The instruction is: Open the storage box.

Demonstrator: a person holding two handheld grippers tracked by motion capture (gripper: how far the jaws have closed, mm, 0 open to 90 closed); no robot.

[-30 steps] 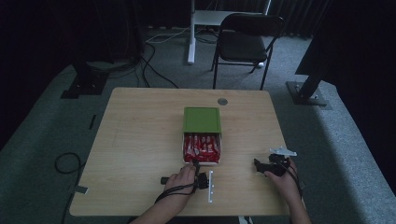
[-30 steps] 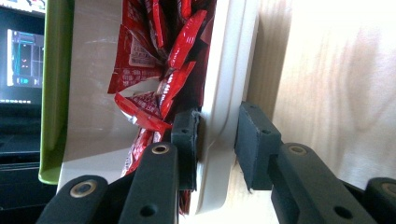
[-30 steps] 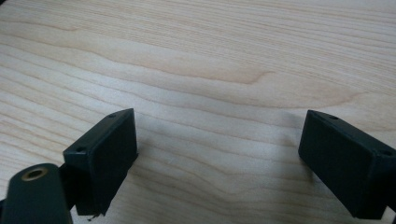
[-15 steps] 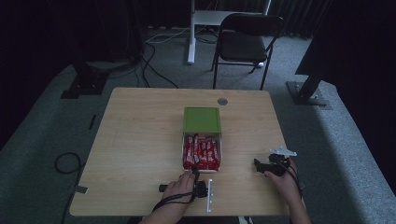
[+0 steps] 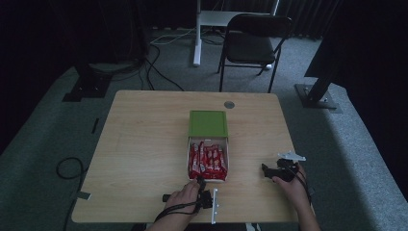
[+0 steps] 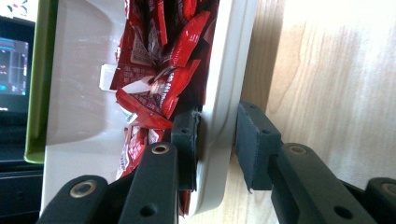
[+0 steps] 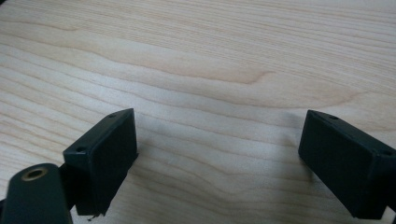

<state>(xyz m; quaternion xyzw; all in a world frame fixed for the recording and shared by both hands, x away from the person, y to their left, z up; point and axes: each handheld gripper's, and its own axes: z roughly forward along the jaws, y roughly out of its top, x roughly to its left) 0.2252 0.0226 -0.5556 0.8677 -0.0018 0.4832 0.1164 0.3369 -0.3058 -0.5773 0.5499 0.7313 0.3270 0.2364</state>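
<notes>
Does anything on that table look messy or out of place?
Slightly: the green lid sits slid back, leaving the white box half uncovered, with red packets jumbled inside. The left gripper straddles the box's wall.

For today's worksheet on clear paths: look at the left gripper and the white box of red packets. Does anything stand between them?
Nothing visible does. The left gripper already straddles the near wall of the white box, one pad inside against the red packets, the other outside over the table. The right gripper sits open, apart.
</notes>
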